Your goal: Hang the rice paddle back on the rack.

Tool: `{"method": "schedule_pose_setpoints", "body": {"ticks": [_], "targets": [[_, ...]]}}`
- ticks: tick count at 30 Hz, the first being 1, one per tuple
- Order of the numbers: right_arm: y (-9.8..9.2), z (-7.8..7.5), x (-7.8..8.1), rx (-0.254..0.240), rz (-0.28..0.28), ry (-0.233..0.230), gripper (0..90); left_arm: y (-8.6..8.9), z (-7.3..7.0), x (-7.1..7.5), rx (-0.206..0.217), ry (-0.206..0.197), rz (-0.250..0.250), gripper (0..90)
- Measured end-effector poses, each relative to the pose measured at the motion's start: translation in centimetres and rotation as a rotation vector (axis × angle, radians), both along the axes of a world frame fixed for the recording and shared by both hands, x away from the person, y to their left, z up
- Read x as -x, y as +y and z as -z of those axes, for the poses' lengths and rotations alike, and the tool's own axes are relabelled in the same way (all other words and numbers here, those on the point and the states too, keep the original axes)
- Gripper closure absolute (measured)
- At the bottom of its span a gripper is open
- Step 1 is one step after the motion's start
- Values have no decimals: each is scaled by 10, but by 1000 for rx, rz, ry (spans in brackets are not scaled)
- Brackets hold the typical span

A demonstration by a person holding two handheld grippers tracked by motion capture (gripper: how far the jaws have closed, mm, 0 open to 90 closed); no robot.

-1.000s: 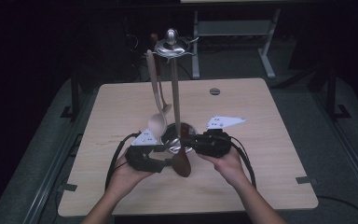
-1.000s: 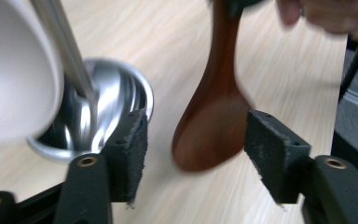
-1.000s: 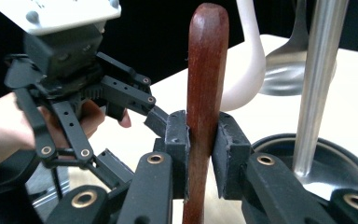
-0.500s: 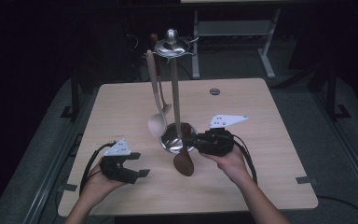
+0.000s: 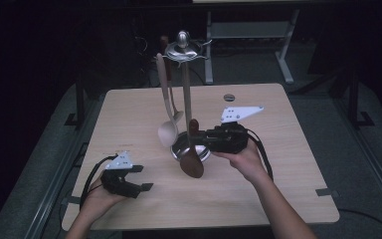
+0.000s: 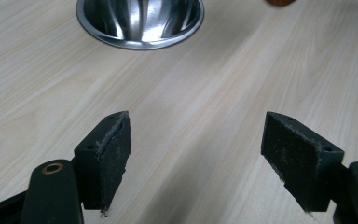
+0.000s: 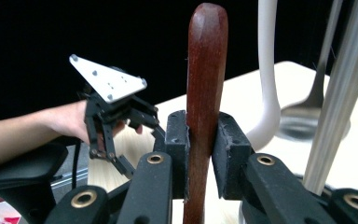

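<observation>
Left of the utensil stand (image 5: 185, 99), the left gripper (image 5: 138, 178) has just been opening and now hangs spread and empty, while the right gripper (image 5: 201, 137) pinches the dark wooden spoon (image 5: 193, 158) upright beside the stand's base, hanging apparently still to come.

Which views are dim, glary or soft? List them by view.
High view: dim, black surroundings, table evenly lit. Left gripper view: bright, streaky reflections on the steel base, near jaws slightly soft. Right gripper view: black backdrop, brown spoon sharp, steel pole at the right blurred.
</observation>
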State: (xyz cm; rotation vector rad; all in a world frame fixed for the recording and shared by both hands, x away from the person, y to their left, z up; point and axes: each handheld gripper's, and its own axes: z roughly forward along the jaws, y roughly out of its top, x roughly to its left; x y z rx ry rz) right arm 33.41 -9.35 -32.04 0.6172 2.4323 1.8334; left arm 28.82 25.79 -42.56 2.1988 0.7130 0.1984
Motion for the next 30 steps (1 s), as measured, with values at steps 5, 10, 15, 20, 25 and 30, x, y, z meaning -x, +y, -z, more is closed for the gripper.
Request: {"method": "schedule_pose_setpoints", "body": {"ticks": [5, 10, 15, 20, 25, 30], "targets": [[3, -24, -8, -22, -44, -19, 776, 0, 1, 0, -1, 3, 5, 240], [6, -49, -15, -48, -71, -48, 776, -2, 3, 1, -9, 5, 20, 240], [13, -68, -21, -37, -91, -80, 776, -3, 3, 1, -16, 8, 29, 240], [19, -88, -24, -23, -106, -100, 776, -4, 4, 1, -20, 10, 32, 240], [21, -105, -27, -16, -102, -114, 776, -4, 5, 1, -27, 12, 39, 240], [22, -118, -32, -17, -99, -125, 776, -6, 6, 1, -20, 24, 38, 240]]}}
